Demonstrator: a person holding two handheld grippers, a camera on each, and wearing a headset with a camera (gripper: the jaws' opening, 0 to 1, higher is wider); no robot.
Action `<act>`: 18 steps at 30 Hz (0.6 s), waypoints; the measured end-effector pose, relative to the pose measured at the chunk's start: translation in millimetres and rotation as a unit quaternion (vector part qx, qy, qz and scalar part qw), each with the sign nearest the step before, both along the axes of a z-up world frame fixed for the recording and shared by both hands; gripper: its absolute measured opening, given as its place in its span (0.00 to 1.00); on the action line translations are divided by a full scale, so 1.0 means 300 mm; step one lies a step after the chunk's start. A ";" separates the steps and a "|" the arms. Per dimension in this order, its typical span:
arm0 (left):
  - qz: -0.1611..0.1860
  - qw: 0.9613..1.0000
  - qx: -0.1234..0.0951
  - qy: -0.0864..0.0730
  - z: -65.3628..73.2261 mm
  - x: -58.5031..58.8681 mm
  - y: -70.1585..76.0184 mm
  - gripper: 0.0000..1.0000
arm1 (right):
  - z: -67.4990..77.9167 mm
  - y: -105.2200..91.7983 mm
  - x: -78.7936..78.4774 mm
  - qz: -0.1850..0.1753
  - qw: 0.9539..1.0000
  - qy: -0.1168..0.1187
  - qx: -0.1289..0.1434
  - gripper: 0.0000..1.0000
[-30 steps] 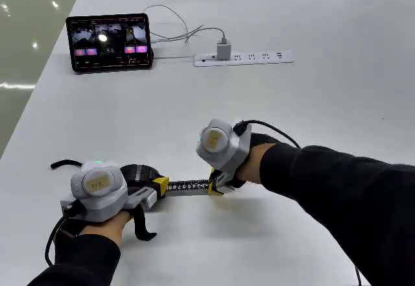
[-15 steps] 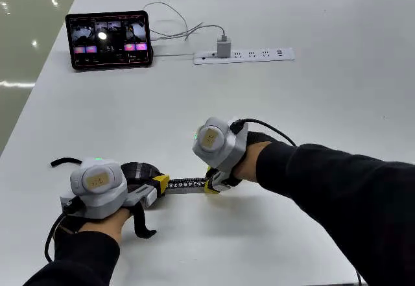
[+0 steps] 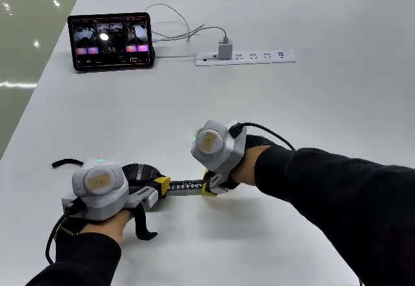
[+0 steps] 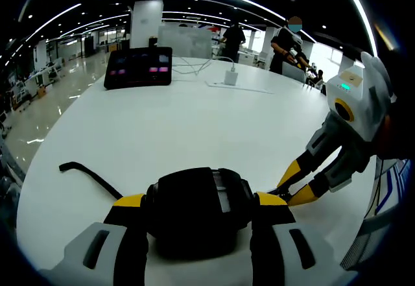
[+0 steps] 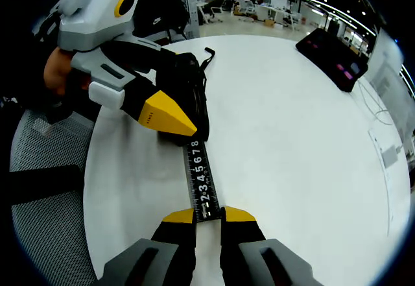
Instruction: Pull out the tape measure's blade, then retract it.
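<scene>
A black tape measure (image 4: 198, 208) lies on the white table (image 3: 272, 104), and my left gripper (image 4: 201, 202) is shut on its case. In the head view the case (image 3: 139, 173) sits at the lower left, with the left gripper (image 3: 152, 189) around it. The blade (image 5: 200, 176), marked with numbers, runs a short way out of the case (image 5: 188, 98) to my right gripper (image 5: 207, 216), which is shut on the blade's end. In the head view the blade (image 3: 185, 185) spans the short gap between the left gripper and the right gripper (image 3: 207, 189). The case's black strap (image 4: 87, 174) trails to the left.
A tablet (image 3: 110, 39) with a lit screen stands at the far left of the table. A white power strip (image 3: 249, 56) with a plugged charger and cables lies beside it. The table's left edge (image 3: 39, 85) drops to a glossy floor. People stand in the background (image 4: 288, 39).
My right gripper has moved left toward the case with the blade's end in it, so the exposed blade is shorter. The left gripper and the case stay where they were.
</scene>
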State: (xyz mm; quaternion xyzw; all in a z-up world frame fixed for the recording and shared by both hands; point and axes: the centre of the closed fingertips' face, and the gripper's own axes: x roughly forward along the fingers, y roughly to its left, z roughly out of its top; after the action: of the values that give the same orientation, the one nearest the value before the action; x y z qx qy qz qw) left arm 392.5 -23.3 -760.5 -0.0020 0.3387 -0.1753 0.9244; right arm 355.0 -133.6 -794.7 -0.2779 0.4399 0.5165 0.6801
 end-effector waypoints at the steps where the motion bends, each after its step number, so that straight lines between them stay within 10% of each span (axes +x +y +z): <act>1: 0.000 1.000 0.000 0.000 0.000 0.000 0.000 0.59 | 0.000 0.002 0.000 -0.001 1.000 0.000 0.001 0.09; 18: -0.001 1.000 -0.002 0.003 0.000 -0.001 0.000 0.59 | 0.003 0.041 0.002 -0.003 0.999 -0.001 0.037 0.09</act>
State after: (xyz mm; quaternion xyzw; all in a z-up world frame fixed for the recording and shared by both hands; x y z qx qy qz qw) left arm 392.2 -23.2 -760.6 -0.0040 0.3414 -0.1771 0.9231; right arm 355.5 -121.3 -793.7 -0.2521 0.4203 0.5301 0.6919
